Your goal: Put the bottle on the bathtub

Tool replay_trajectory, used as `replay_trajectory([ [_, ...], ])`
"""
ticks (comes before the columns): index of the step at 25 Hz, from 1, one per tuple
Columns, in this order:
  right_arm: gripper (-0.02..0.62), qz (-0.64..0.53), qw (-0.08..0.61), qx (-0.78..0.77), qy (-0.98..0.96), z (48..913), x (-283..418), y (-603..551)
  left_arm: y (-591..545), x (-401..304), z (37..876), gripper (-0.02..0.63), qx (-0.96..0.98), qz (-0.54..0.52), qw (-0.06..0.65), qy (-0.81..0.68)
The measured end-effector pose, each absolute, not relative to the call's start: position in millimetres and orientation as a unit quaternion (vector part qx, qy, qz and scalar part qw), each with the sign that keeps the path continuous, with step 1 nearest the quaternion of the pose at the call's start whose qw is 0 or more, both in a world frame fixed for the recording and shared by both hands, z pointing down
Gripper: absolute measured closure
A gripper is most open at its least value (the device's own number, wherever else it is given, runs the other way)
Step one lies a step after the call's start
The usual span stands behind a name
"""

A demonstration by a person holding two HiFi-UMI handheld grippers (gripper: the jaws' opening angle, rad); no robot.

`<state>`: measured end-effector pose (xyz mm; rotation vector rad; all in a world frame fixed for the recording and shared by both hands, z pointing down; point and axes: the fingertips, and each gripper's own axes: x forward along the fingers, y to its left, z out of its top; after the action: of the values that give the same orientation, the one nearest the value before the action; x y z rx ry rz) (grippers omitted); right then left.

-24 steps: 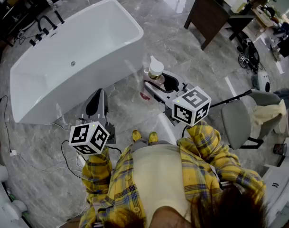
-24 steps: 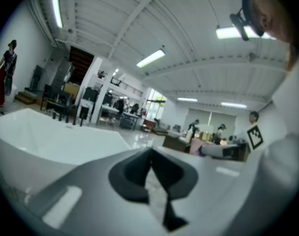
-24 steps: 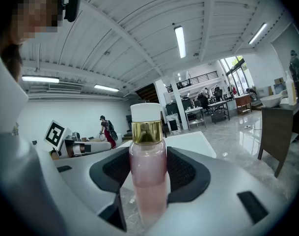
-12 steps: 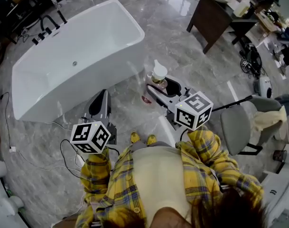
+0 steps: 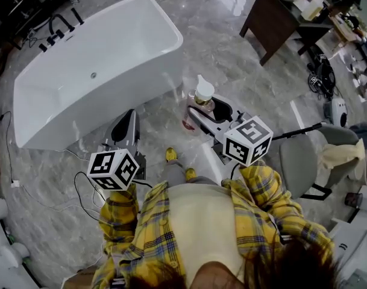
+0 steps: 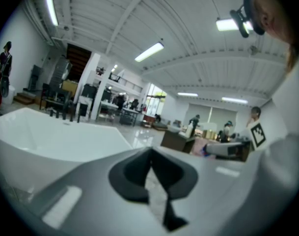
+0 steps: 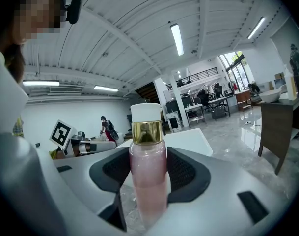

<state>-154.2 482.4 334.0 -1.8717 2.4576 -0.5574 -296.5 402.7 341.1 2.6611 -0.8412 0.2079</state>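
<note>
The white bathtub [image 5: 99, 65] stands on the marble floor at the upper left of the head view, and its pale rim [image 6: 51, 136] lies ahead in the left gripper view. My right gripper [image 5: 202, 105] is shut on a pink bottle [image 5: 202, 94] with a gold collar and white cap, held upright in the air to the right of the tub's near corner. The bottle [image 7: 148, 166] stands between the black pads [image 7: 186, 170] of the right gripper [image 7: 149, 176]. My left gripper [image 5: 128, 116] hangs below the tub's near side, and in its own view this gripper [image 6: 150, 165] is shut on nothing.
A black faucet set [image 5: 58, 29] stands at the tub's far end. A dark wooden desk [image 5: 273, 14] is at the upper right and a grey chair [image 5: 297, 161] at my right. Cables [image 5: 81, 191] trail on the floor by my left side. People stand in the distance.
The person has taken a small step, so one yellow shoe is now ahead of the other. Both grippers stay about where they were, the bottle still held.
</note>
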Motion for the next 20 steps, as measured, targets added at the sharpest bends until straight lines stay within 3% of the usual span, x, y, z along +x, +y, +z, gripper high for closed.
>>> replay_trajectory([
  [20, 0.374, -0.190, -0.003, -0.608, 0.771, 341, -116, 359, 265, -246, 360, 0.598, 0.940, 0.067, 0.190, -0.277],
])
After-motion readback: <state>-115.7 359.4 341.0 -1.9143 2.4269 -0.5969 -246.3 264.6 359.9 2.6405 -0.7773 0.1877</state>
